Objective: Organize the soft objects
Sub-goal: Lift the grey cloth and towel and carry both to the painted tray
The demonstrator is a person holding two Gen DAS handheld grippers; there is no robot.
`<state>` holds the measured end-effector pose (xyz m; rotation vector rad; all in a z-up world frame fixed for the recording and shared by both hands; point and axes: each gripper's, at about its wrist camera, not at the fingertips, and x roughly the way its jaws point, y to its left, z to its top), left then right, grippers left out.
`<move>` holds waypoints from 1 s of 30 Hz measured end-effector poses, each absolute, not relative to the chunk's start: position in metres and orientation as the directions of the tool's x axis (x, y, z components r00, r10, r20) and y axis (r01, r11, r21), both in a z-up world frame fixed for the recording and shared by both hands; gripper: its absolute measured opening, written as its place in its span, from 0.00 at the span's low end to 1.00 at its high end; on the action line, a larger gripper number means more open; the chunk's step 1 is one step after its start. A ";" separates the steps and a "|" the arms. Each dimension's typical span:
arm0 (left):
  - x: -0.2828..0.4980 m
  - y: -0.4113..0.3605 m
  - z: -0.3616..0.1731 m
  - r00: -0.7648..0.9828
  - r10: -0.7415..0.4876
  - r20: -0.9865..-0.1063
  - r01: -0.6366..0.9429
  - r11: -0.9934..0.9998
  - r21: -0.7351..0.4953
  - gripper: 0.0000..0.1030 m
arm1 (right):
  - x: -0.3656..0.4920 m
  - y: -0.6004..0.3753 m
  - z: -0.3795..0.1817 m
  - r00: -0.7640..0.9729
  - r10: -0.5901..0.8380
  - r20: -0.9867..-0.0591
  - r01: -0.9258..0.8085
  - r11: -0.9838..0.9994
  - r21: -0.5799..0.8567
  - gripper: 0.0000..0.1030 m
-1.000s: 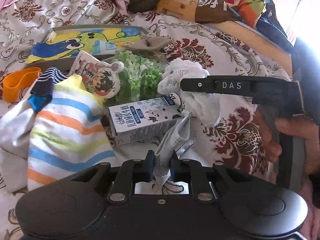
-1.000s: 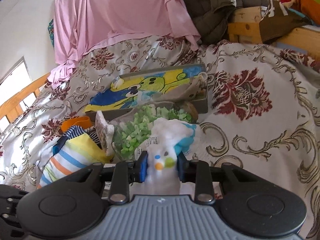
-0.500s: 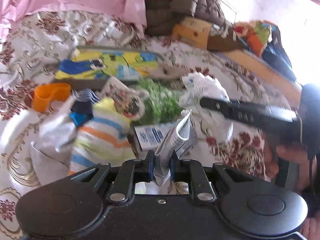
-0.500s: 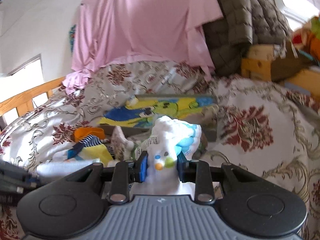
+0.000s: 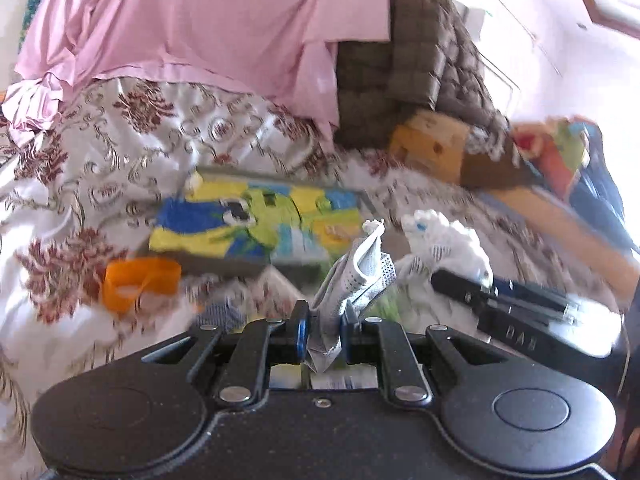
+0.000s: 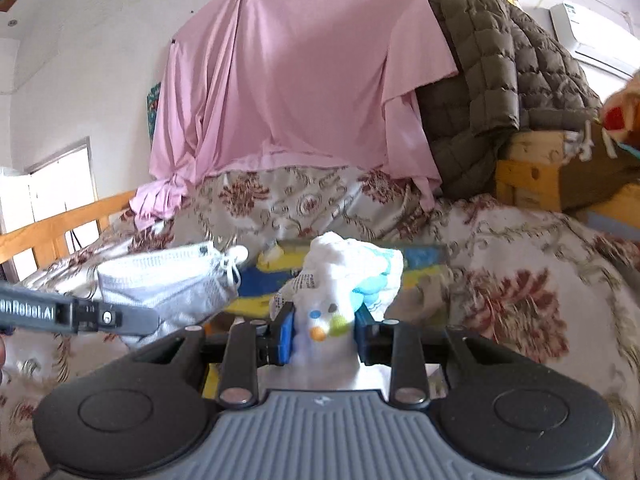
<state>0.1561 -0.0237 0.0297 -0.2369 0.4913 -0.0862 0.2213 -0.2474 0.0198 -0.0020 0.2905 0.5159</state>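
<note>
bedspread [image 6: 516, 280] — cream, maroon floral | sheet [image 6: 296, 80] — pink | ring [image 5: 140, 284] — orange

Ahead, 12 o'clock: tray [image 5: 256, 220] lies flat on the bed [image 6: 520, 264], open air above it.
2 o'clock: bare bedspread, passable.
Far edge: jacket [image 6: 500, 92] and crate [image 6: 528, 168] block.
9 o'clock: orange cup [image 5: 140, 280].

Satiny patterned bedspread [image 6: 520, 248], matt quilted jacket [image 6: 500, 80], fluffy white cloth [image 6: 340, 264]
</note>
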 end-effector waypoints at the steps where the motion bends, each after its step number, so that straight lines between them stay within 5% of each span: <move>1: 0.165 -0.021 0.034 0.883 -0.130 -0.450 0.015 0.968 -0.251 0.16 | 0.231 -0.244 0.021 0.831 0.488 -0.266 -0.488 0.870 0.070 0.33; 7: 0.241 -0.004 0.050 0.892 -0.067 -0.448 -0.049 0.969 -0.242 0.16 | 0.305 -0.228 0.023 0.835 0.496 -0.239 -0.478 0.868 0.133 0.33; 22: 0.399 0.008 -0.008 0.853 0.008 -0.522 -0.230 0.903 -0.362 0.16 | 0.415 -0.245 -0.017 0.793 0.466 -0.394 -0.404 0.885 0.233 0.34; 30: 0.414 -0.007 -0.033 0.821 -0.029 -0.570 -0.200 0.921 -0.335 0.19 | 0.426 -0.245 -0.027 0.774 0.467 -0.427 -0.395 0.884 0.250 0.47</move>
